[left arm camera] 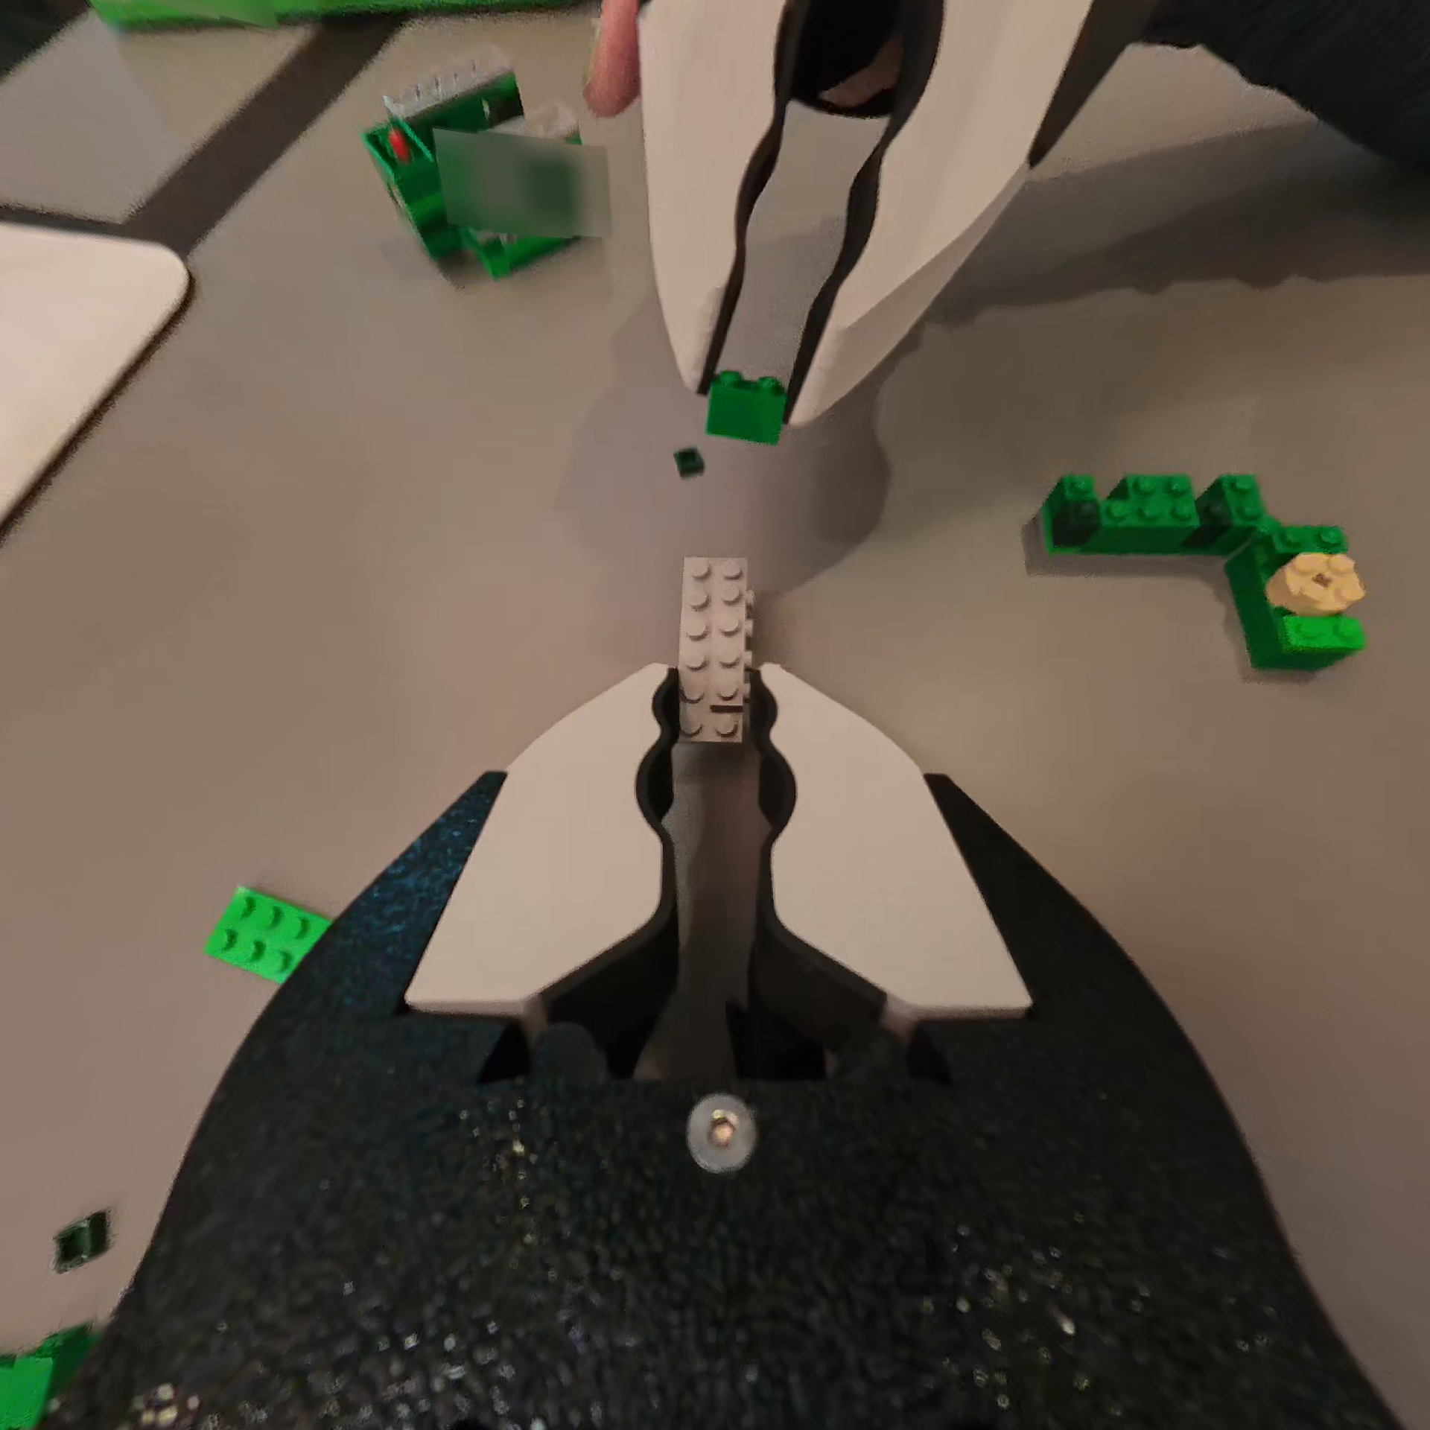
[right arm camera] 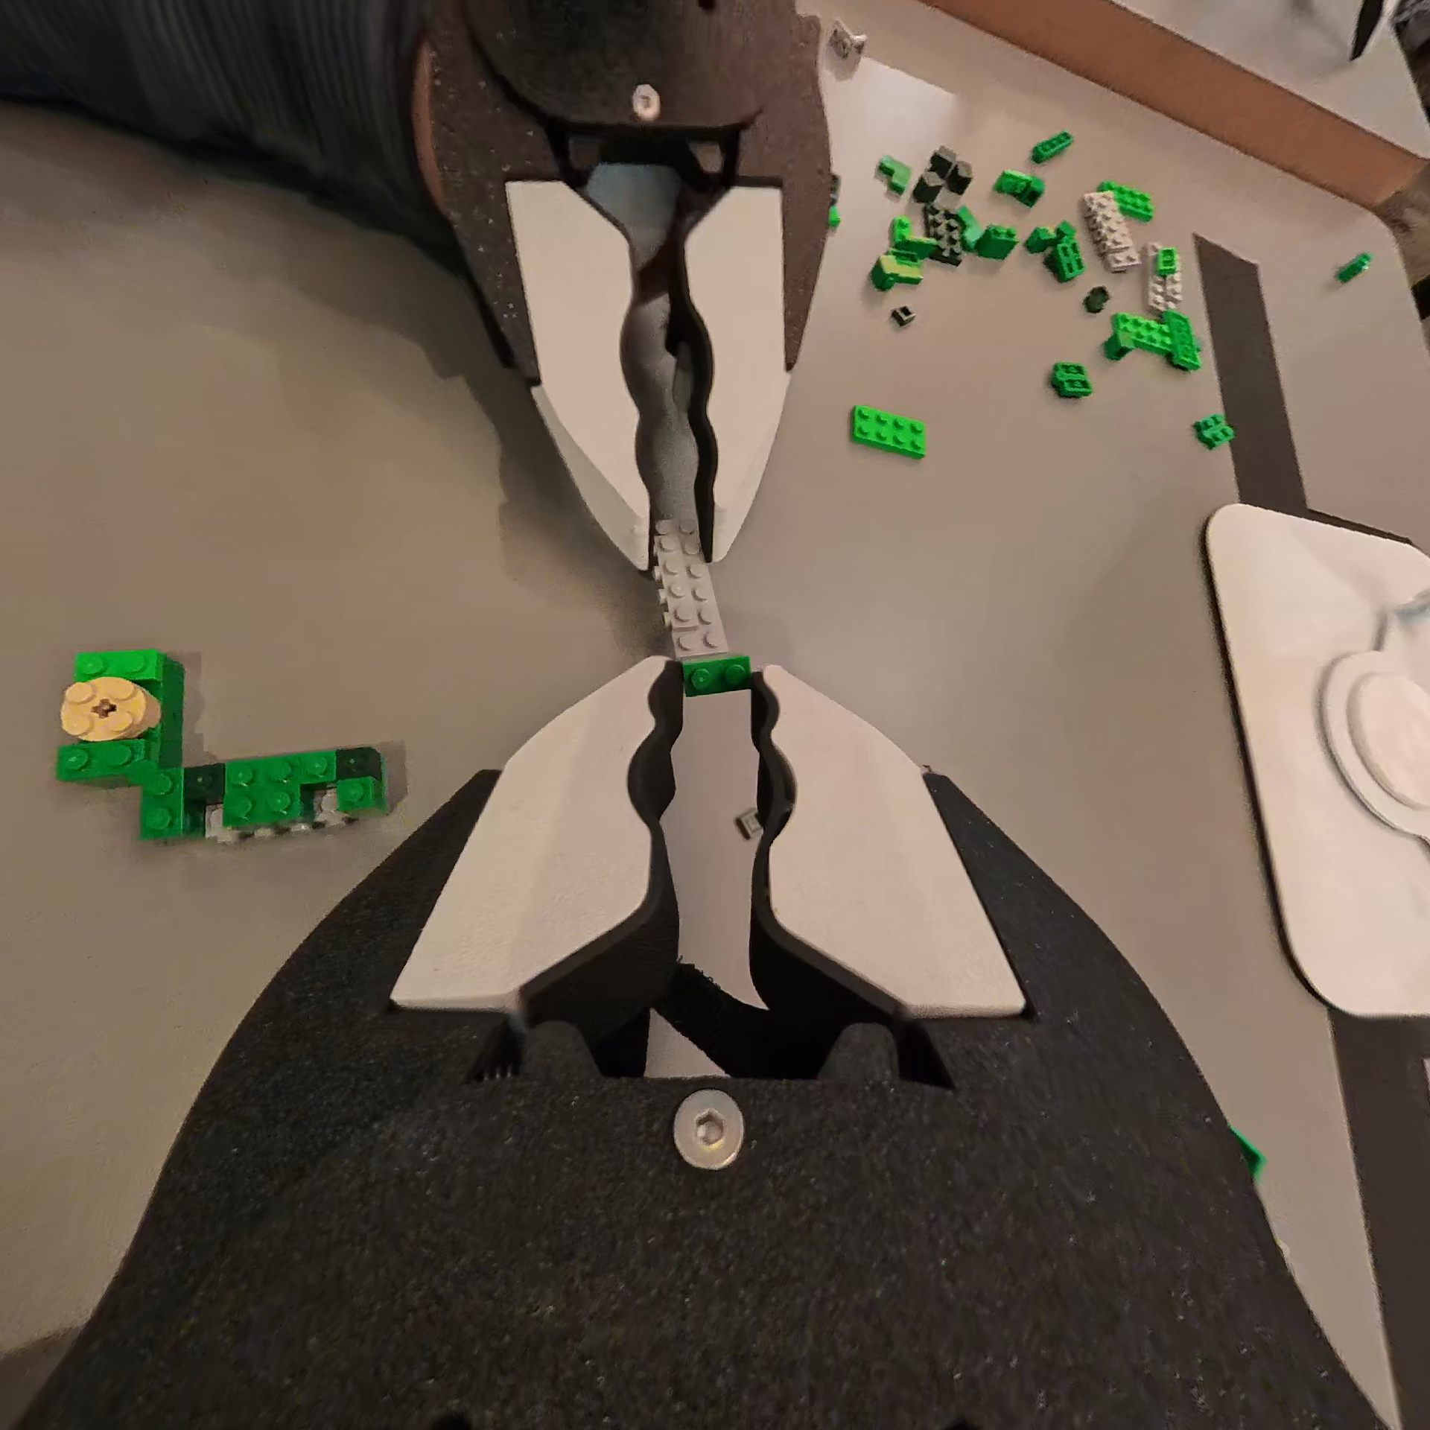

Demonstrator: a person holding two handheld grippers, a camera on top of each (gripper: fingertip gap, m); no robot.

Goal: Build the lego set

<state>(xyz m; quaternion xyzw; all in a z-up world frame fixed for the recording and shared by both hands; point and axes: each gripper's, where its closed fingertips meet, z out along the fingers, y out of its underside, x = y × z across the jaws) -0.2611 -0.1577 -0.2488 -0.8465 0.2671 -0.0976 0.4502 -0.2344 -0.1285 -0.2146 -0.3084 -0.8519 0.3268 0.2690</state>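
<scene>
While studded grey plate [left arm camera: 716,650] clamped, green brick [right arm camera: 717,675] gripped.

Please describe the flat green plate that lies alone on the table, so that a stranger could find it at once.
Start at the left gripper, which holds the long grey plate. Beside its fingers, short of the scattered pile of loose bricks, lies the flat green plate. Unlike those crowded bricks, it lies alone, thin, with two rows of four studs.

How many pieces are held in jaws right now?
2. A grey plate in the left gripper, a green brick in the right gripper. Both are off the table.
</scene>
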